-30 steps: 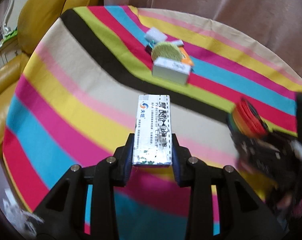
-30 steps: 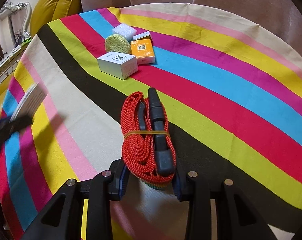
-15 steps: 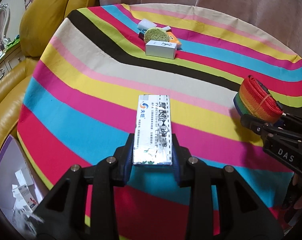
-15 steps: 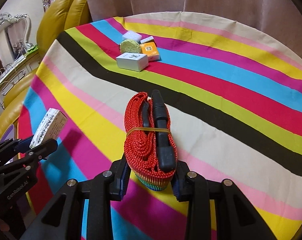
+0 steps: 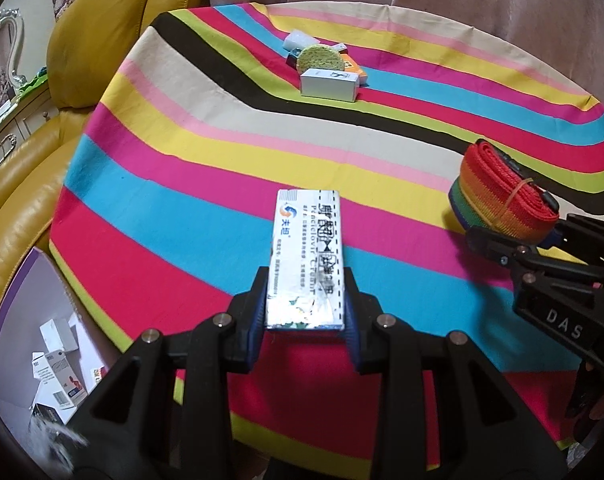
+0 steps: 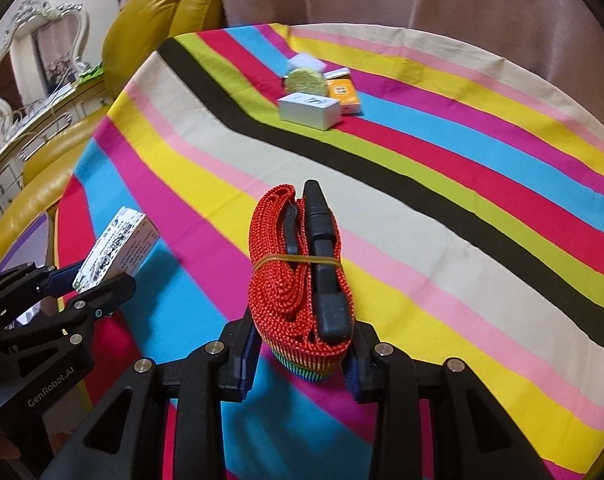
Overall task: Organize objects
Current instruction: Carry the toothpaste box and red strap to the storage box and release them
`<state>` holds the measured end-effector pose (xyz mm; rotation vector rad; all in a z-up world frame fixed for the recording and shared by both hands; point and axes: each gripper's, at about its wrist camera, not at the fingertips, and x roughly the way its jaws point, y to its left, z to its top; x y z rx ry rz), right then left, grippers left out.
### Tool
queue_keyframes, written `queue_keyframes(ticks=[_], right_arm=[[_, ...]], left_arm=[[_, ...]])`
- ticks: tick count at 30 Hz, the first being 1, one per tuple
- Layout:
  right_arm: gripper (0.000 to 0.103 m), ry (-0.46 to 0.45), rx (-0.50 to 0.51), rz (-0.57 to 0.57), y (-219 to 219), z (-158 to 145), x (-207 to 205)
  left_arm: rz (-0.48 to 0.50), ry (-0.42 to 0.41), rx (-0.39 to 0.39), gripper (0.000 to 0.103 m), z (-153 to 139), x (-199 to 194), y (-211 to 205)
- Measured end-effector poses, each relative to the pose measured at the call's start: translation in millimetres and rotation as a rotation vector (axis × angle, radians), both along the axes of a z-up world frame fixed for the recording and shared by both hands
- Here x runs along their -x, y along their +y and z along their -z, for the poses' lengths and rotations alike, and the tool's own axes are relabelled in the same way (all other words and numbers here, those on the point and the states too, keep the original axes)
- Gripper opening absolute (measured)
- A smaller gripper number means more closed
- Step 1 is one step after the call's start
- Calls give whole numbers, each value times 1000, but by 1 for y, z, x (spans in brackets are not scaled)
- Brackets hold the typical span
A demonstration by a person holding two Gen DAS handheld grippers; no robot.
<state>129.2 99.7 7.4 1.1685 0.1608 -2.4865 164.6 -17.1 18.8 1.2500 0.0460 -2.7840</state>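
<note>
My left gripper (image 5: 305, 312) is shut on a long white medicine box (image 5: 306, 252) with blue print, held above the near edge of the striped tablecloth (image 5: 182, 184). In the right wrist view that box (image 6: 116, 248) shows at the left, in the left gripper (image 6: 90, 288). My right gripper (image 6: 302, 354) is shut on a rolled red and rainbow strap (image 6: 298, 276) with black buckles and a rubber band around it. The left wrist view shows the strap (image 5: 501, 196) at the right in the right gripper (image 5: 517, 244).
At the far side of the table lie a white box (image 5: 329, 85), a round green sponge (image 5: 319, 59), an orange box (image 6: 341, 94) and a small white block (image 6: 306, 62). A yellow leather sofa (image 5: 82, 40) stands at the left. An open purple-rimmed box (image 5: 26, 340) with packets sits below the table's left edge.
Both grippers have pulled back from the far cluster toward the near left edge of the table, each keeping its object. The purple-rimmed box has come into the left wrist view.
</note>
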Motion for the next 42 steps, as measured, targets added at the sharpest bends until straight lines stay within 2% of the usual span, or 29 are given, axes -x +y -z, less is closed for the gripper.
queue_keyframes(ticks=[15,26,32,42], right_arm=[[36,55,-66,-143,-63,-17,-28],[36,127,-187,-280,-129,-27,-56],[36,158,-222,-364,-160,-27,-71],[36,180,-224,-495,-208,-33,-93]], left_arm=[[-107,8,-46,37,-5,-36,-52],[-236,37,-74,37,-11,-77,-107],[-304,50,-88,37,-12,-96,-137],[-417,34,-106,37,-5,-133,-180]])
